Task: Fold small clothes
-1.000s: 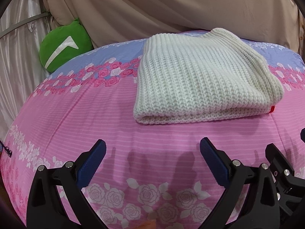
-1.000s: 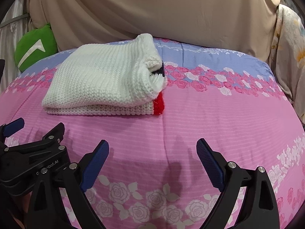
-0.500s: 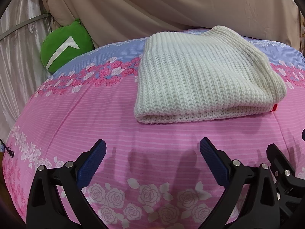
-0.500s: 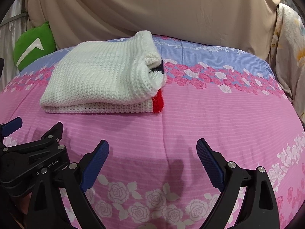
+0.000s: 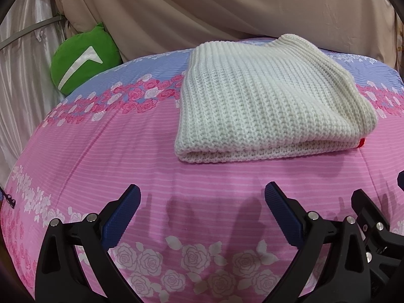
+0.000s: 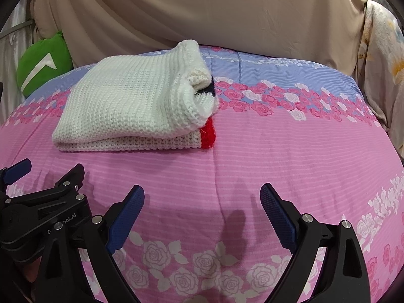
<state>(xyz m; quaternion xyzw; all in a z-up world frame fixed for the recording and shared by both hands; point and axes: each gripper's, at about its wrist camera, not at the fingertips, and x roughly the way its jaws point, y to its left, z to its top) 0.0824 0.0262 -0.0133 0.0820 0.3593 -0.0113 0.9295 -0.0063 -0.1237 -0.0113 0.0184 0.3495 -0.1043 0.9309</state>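
A white knitted sweater (image 5: 265,101) lies folded in a flat bundle on the pink floral bedsheet (image 5: 113,151). In the right wrist view the sweater (image 6: 133,103) shows a red stripe and a dark stripe at its right end. My left gripper (image 5: 202,202) is open and empty, low over the sheet, just in front of the sweater. My right gripper (image 6: 202,202) is open and empty, in front and to the right of the sweater. The left gripper's body also shows in the right wrist view (image 6: 38,207).
A green cushion (image 5: 83,58) sits at the back left against a beige drape (image 5: 227,7). A floral cloth (image 6: 383,75) hangs at the right. The sheet turns blue (image 6: 277,70) behind the sweater.
Both grippers have drifted slightly; the sweater sits a little lower and nearer in both views. Both grippers stay open and empty.
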